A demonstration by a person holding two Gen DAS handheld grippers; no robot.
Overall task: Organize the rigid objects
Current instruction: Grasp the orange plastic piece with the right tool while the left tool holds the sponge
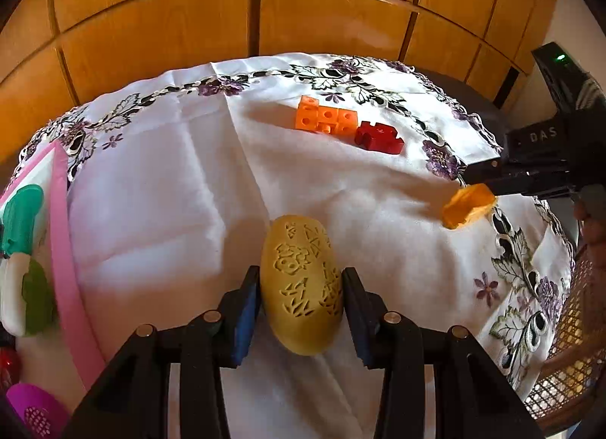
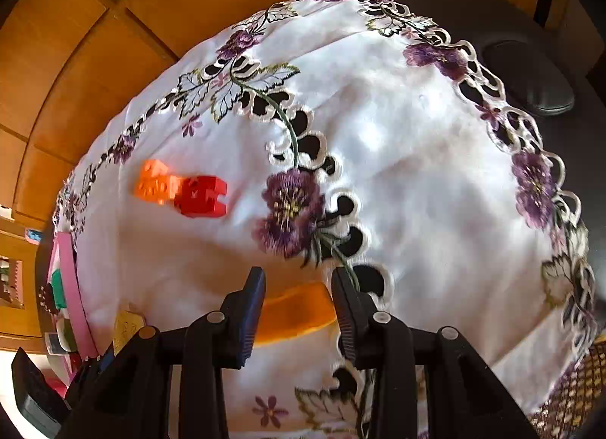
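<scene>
My left gripper (image 1: 302, 293) is shut on a yellow carved oval block (image 1: 301, 287), held just above the white embroidered tablecloth (image 1: 170, 193). My right gripper (image 2: 298, 287) is shut on an orange block (image 2: 293, 312); in the left wrist view it enters from the right (image 1: 481, 178) with the orange block (image 1: 467, 206) at its tips, low over the cloth. A cluster of orange cubes (image 1: 325, 119) and a red notched block (image 1: 378, 138) lie together at the far side; they also show in the right wrist view as the orange cubes (image 2: 155, 183) and the red block (image 2: 202, 196).
A pink-rimmed tray (image 1: 62, 249) at the left edge holds green, white and magenta items; it shows in the right wrist view (image 2: 72, 287). A wooden panelled wall (image 1: 227, 15) stands behind the table. A wicker chair (image 1: 572, 344) is at the right. A dark surface (image 2: 530, 79) lies beyond the cloth.
</scene>
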